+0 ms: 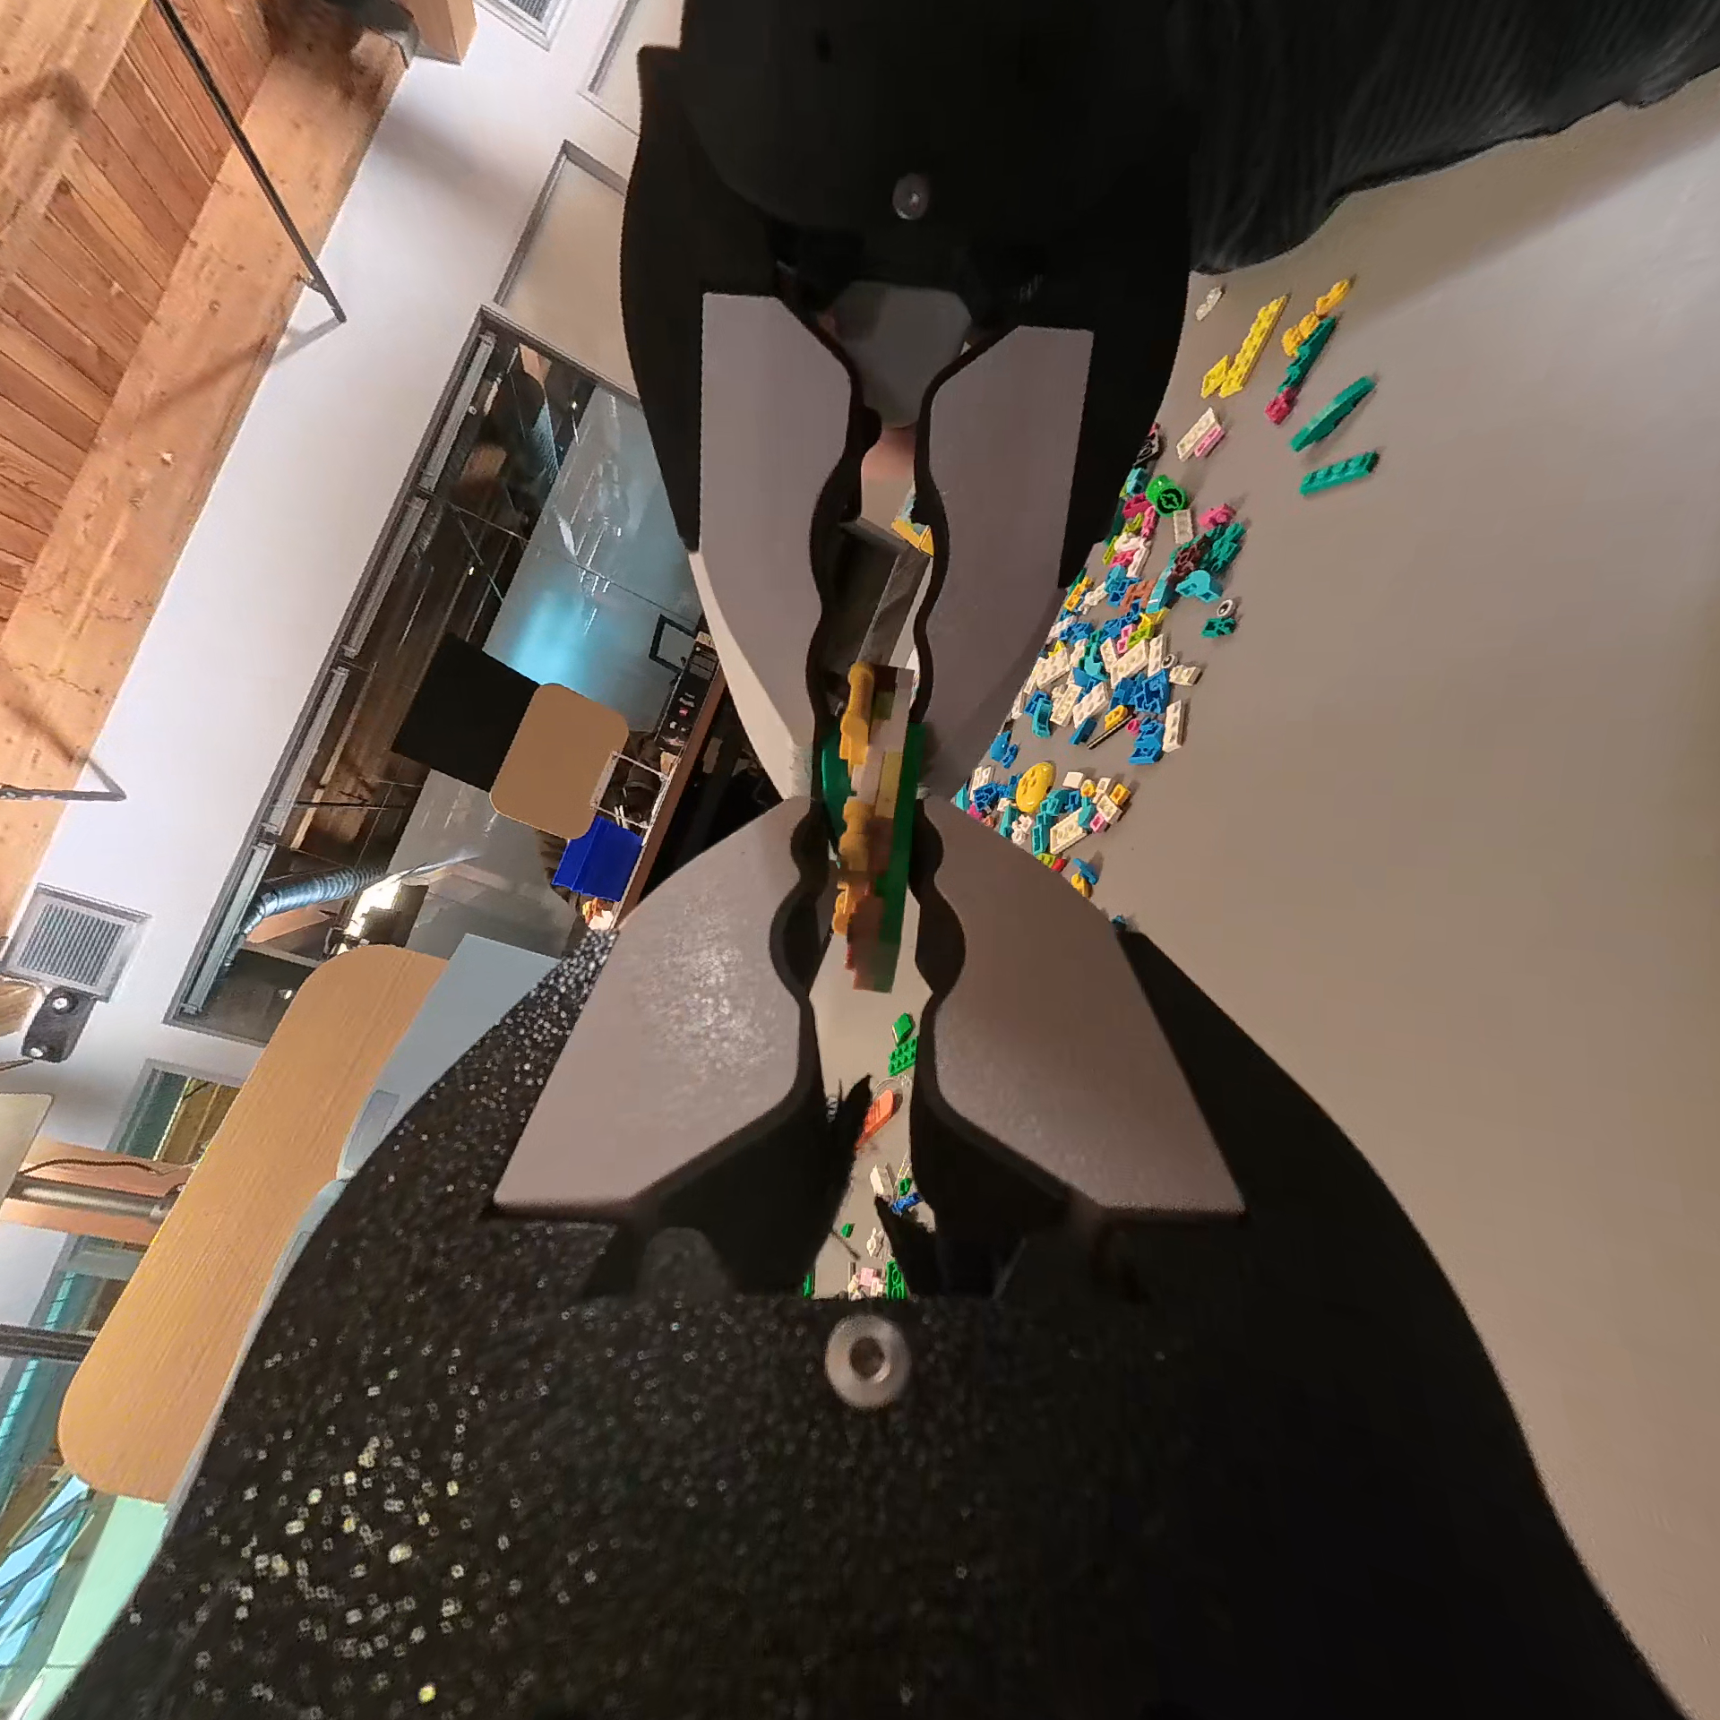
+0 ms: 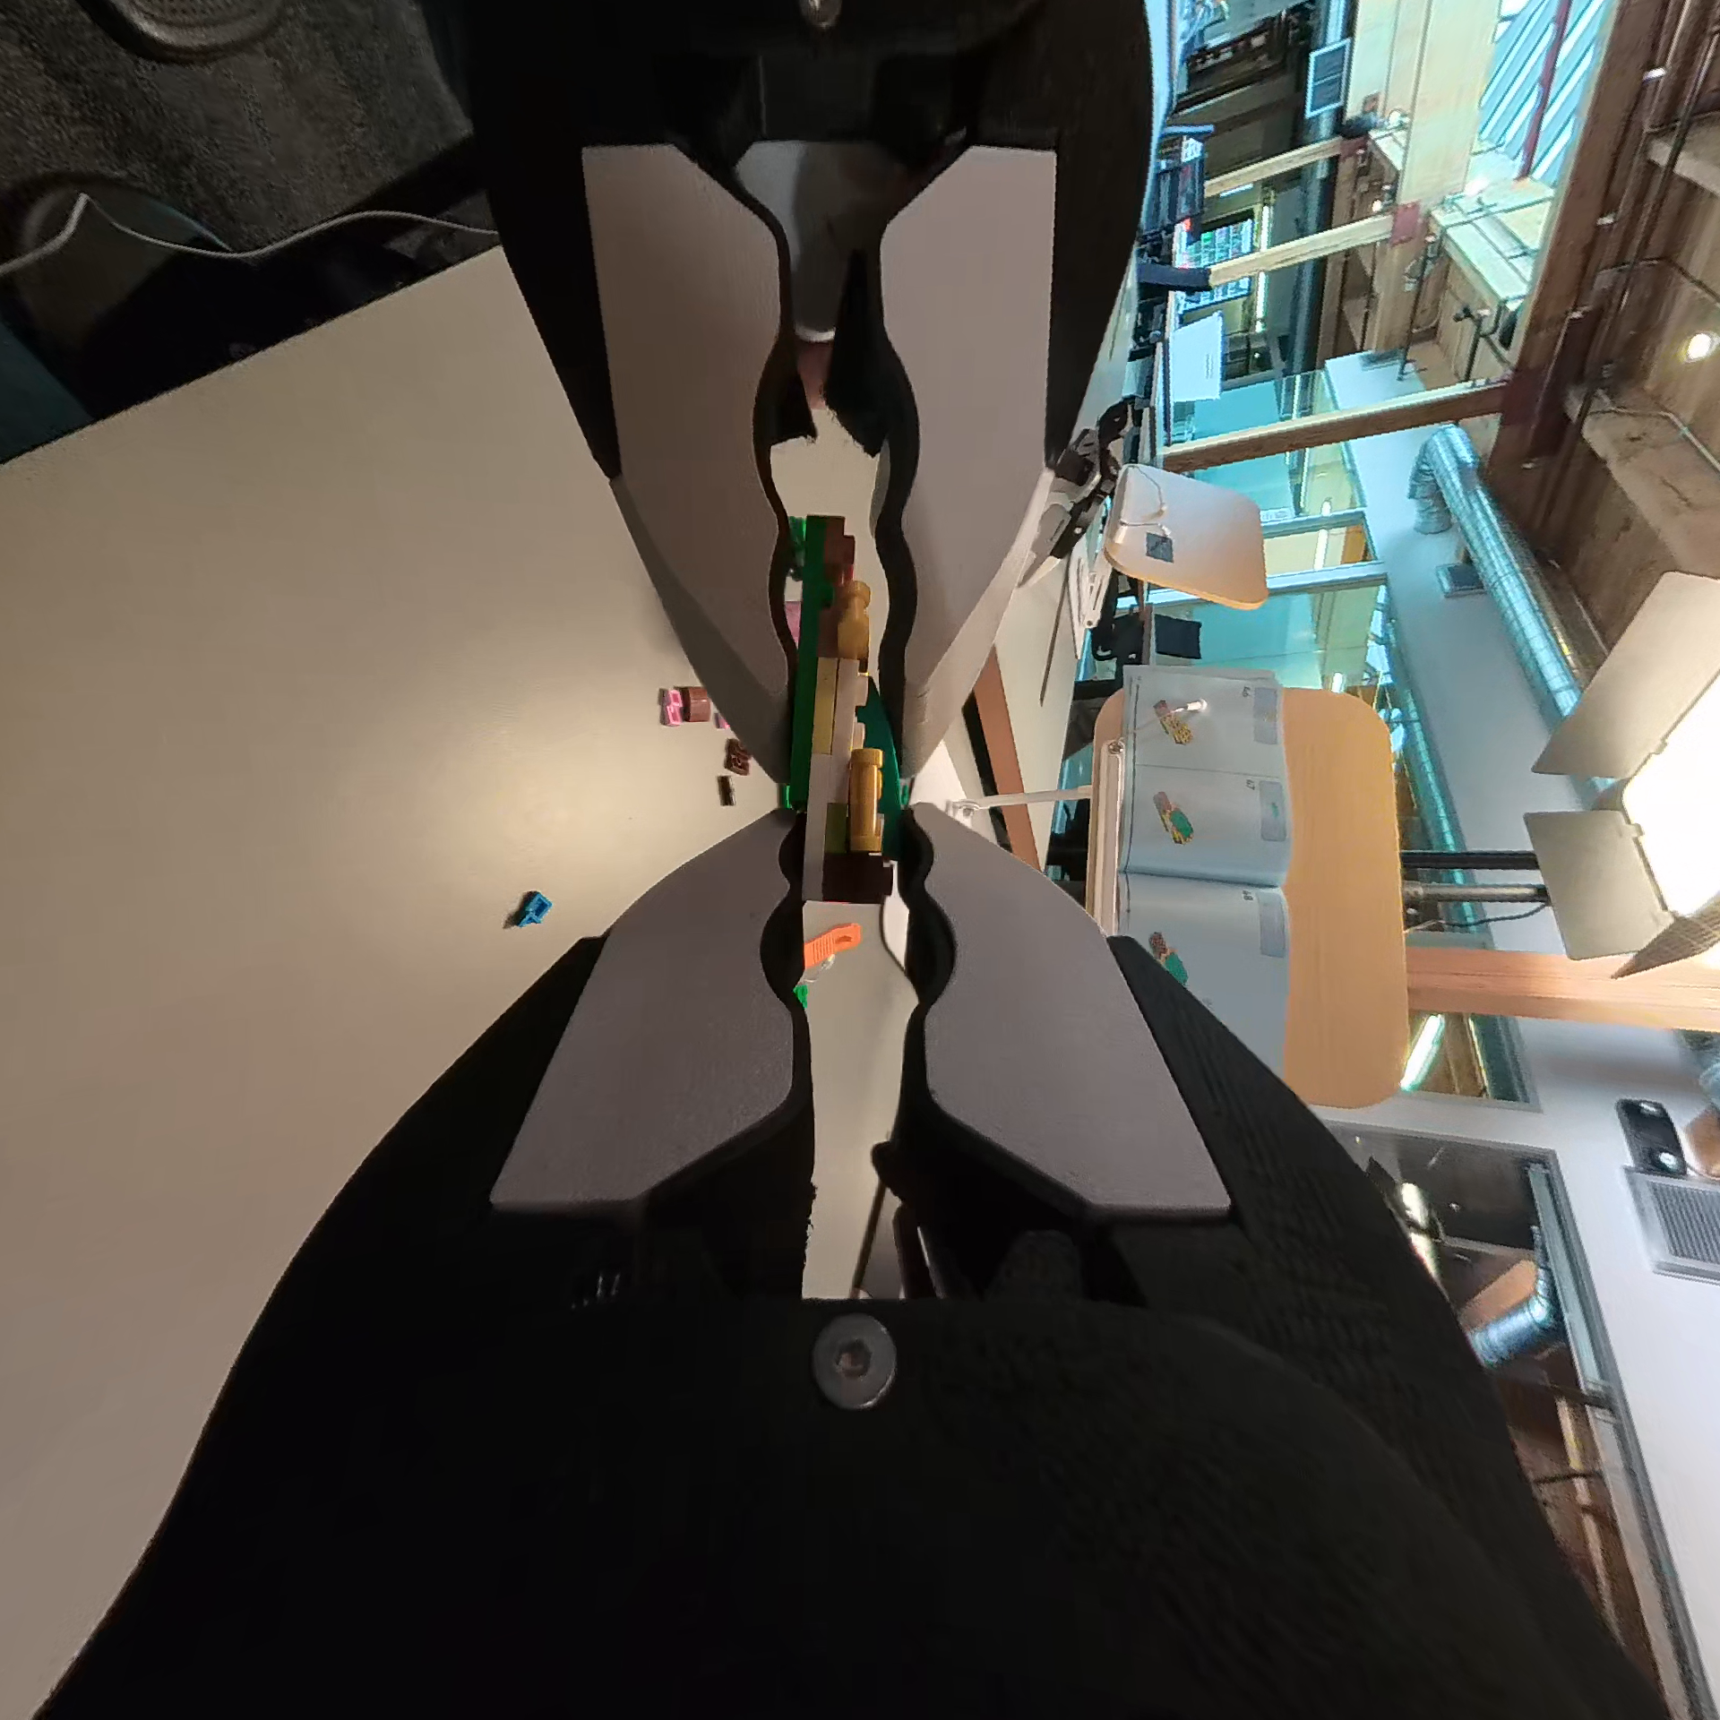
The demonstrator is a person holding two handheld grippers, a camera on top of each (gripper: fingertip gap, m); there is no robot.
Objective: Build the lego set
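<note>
A small lego build [image 1: 870, 838], a green plate carrying yellow, tan, white and brown pieces, is held in the air between both grippers. My left gripper [image 1: 866, 824] comes in from the bottom of the left wrist view and is shut on one end of the build. My right gripper [image 1: 875, 759] faces it from the top, shut on the other end. In the right wrist view the build [image 2: 838, 726] stands edge-on. There my right gripper [image 2: 852, 819] clamps its near end and the left gripper [image 2: 842, 765] its far end. The tips of the two grippers nearly touch.
The grey table [image 1: 1443, 838] carries a big pile of loose bricks [image 1: 1108, 670], yellow plates [image 1: 1247, 349], teal plates [image 1: 1336, 414] and green bricks [image 1: 903, 1042]. An orange brick separator [image 2: 828, 942], a blue brick [image 2: 532, 907] and pink and brown pieces [image 2: 689, 705] lie below. An open instruction booklet [image 2: 1201, 819] stands behind.
</note>
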